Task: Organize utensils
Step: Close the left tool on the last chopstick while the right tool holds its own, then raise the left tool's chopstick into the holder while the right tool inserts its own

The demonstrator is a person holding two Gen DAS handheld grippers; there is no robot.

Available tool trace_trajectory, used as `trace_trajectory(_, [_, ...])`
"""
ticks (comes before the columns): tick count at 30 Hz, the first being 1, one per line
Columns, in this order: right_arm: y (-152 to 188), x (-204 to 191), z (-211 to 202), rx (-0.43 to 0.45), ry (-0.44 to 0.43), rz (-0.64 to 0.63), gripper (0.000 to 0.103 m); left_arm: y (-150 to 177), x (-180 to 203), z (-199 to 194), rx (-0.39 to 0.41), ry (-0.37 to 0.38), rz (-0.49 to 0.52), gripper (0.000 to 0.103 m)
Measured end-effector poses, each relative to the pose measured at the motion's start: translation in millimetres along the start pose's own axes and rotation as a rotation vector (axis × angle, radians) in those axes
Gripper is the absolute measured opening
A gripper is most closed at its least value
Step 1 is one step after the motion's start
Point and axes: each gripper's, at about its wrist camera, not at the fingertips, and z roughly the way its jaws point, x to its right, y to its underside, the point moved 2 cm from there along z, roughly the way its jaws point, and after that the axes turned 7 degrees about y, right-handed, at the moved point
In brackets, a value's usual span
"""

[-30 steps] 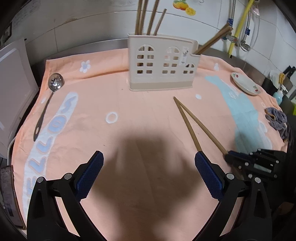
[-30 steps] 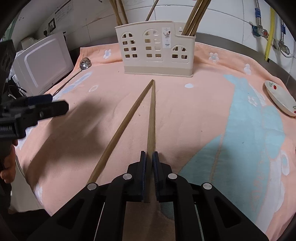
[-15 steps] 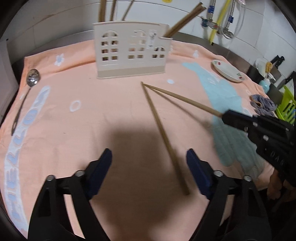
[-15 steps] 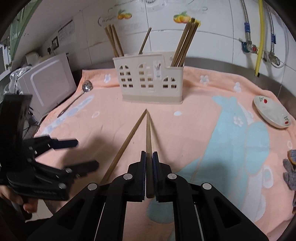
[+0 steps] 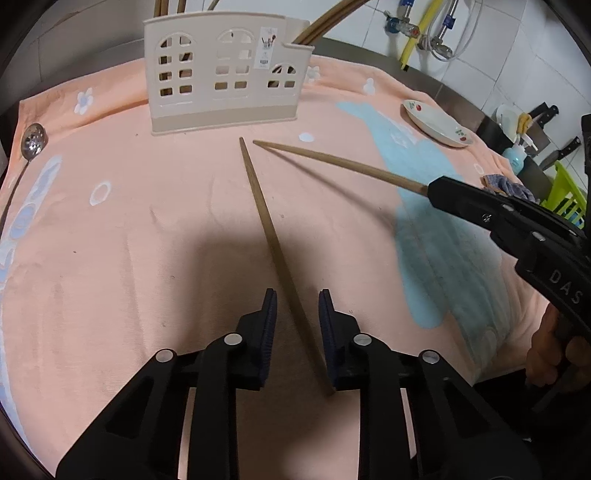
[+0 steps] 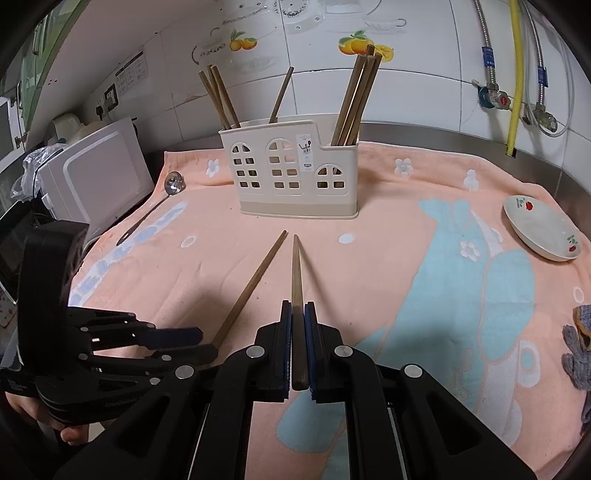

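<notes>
We hold the right gripper (image 6: 296,345) clenched on one chopstick (image 6: 295,273), raised above the towel (image 6: 369,266); the left gripper (image 5: 297,328) straddles the second chopstick (image 5: 266,218) unclamped, lying before the utensil holder (image 5: 221,74).

chopstick tops (image 5: 168,5) cut off by frame edge, rag (image 6: 580,350) partly out of frame, holder label (image 6: 306,151) too small to read
</notes>
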Motion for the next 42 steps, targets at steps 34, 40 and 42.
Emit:
trace_trajectory(34, [-61.1, 12.4, -41.3, 0.161, -0.027, 0.040, 0.007, -54.9, -3.2, -83.6, 0.181, -0.094, 0.151, 0.006])
trace_trajectory(40, [-88.4, 11.0, -48.4, 0.190, -0.051, 0.020, 0.007, -73.2, -3.1, -100.3, 0.235, -0.095, 0.175, 0.006])
trace_trajectory(42, [-96.8, 9.5, -48.6, 0.193, -0.062, 0.010, 0.007, -78.6, -2.4, -103.7, 0.249, -0.092, 0.185, 0.006])
